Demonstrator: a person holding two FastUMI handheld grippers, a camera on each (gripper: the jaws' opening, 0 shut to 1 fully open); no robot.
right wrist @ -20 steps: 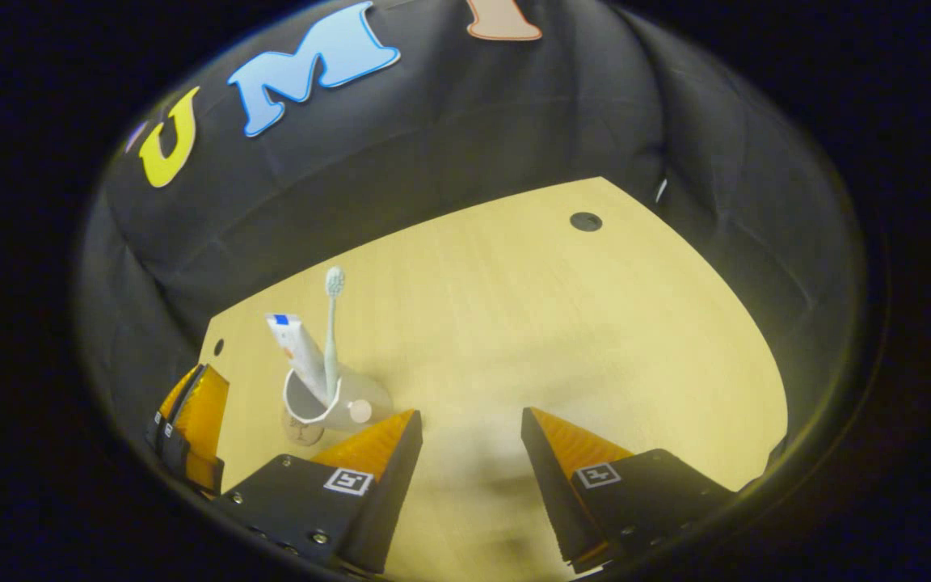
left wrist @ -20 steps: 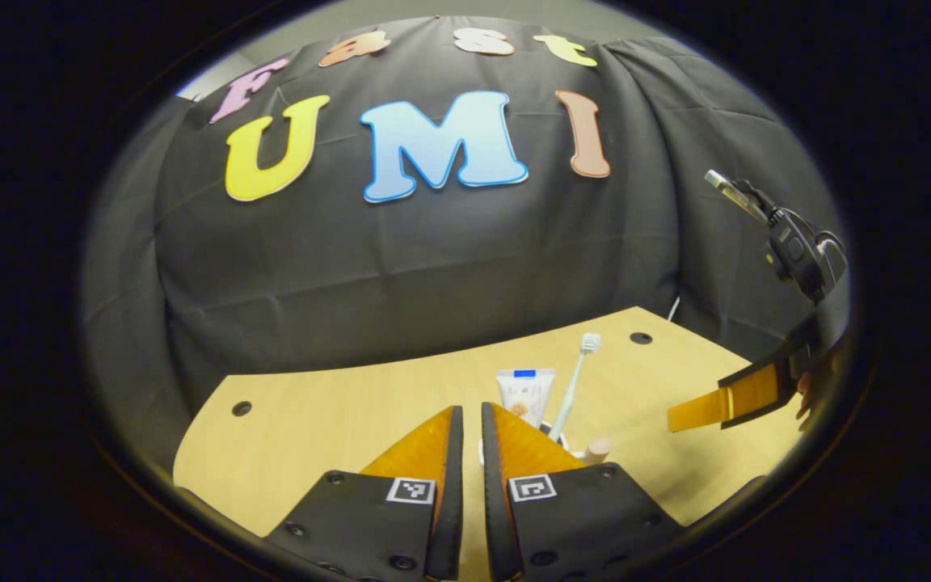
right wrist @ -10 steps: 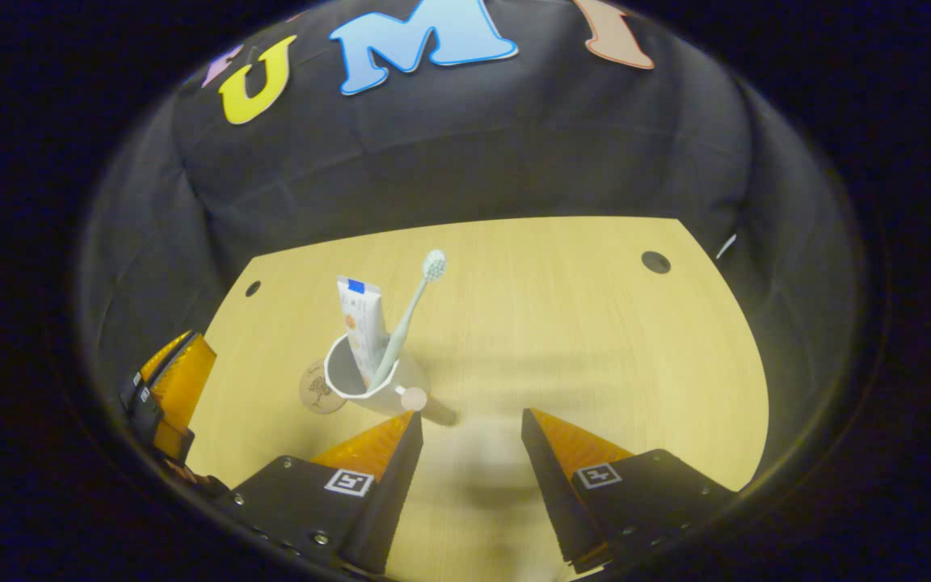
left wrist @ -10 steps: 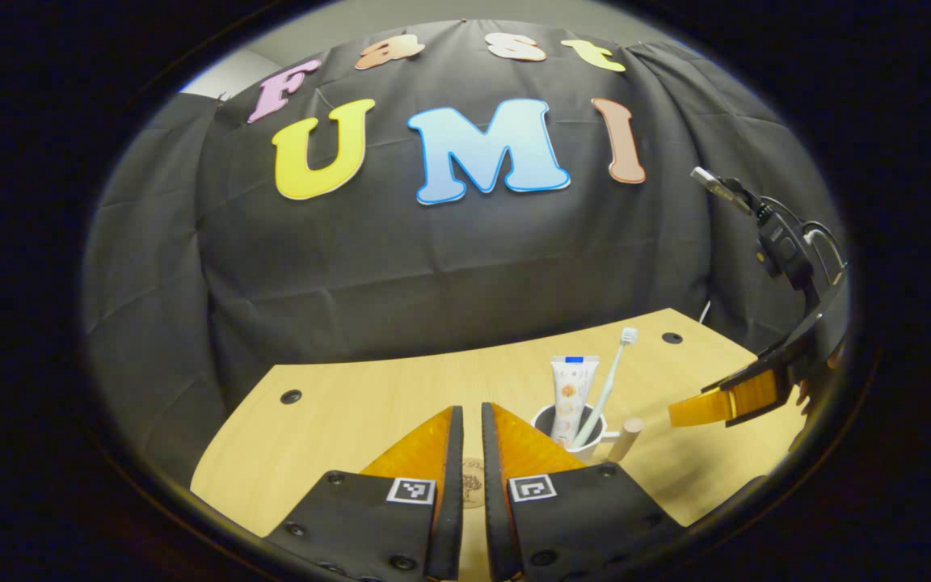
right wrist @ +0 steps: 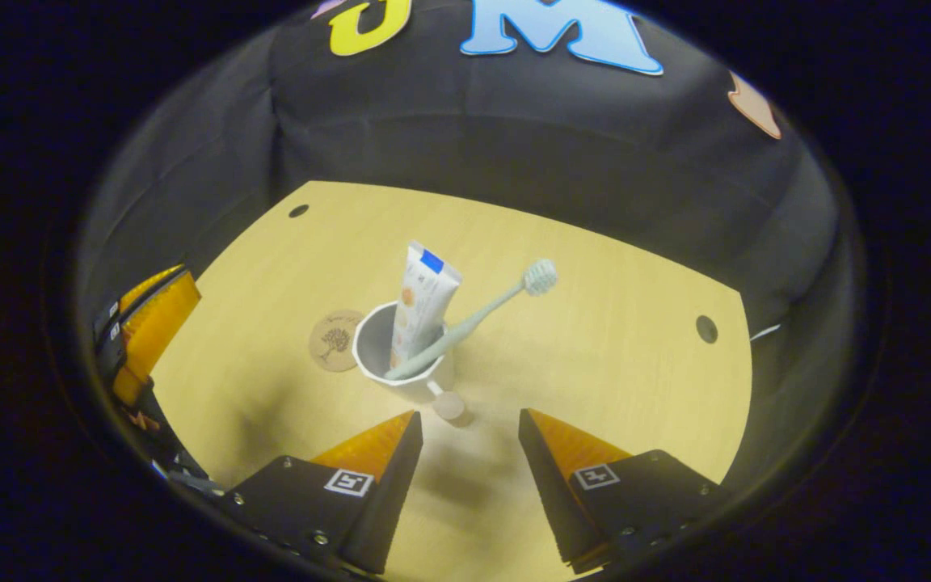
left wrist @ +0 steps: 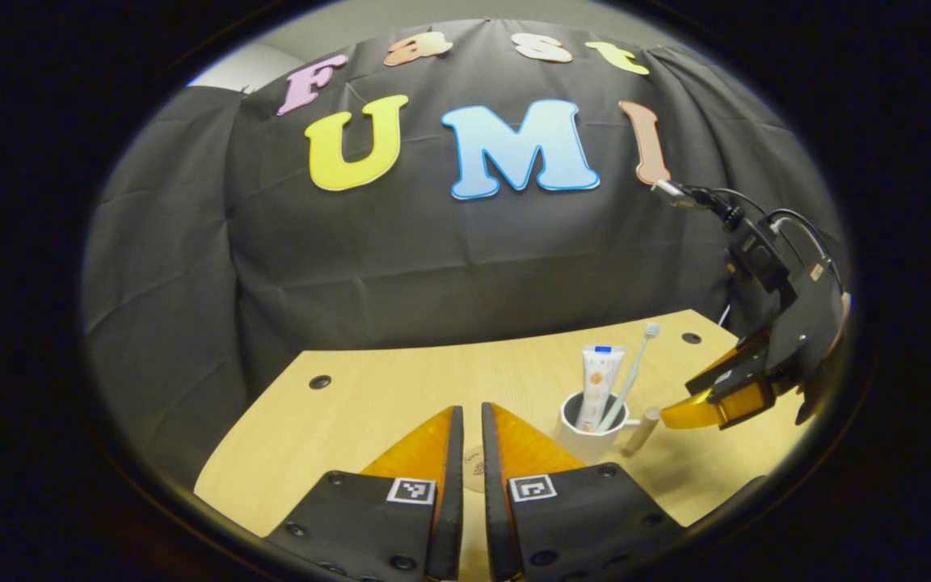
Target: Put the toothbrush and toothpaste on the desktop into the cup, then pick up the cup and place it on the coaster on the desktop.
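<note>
The cup (right wrist: 401,368), holding toothpaste (right wrist: 421,303) and toothbrush (right wrist: 473,319), stood on the desk (right wrist: 595,356) just beside the coaster (right wrist: 334,341). Right gripper (right wrist: 465,420) hovered above, jaws wide; left gripper (left wrist: 465,420) nearly closed, empty

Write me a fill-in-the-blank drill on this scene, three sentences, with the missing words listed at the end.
1. The toothpaste and the toothbrush both stand inside the ____.
2. The cup stands beside the coaster, not ____ it.
3. The right gripper has its jaws ____, while the left gripper has them nearly together and holds nothing.

Missing words: cup; on; open
</note>
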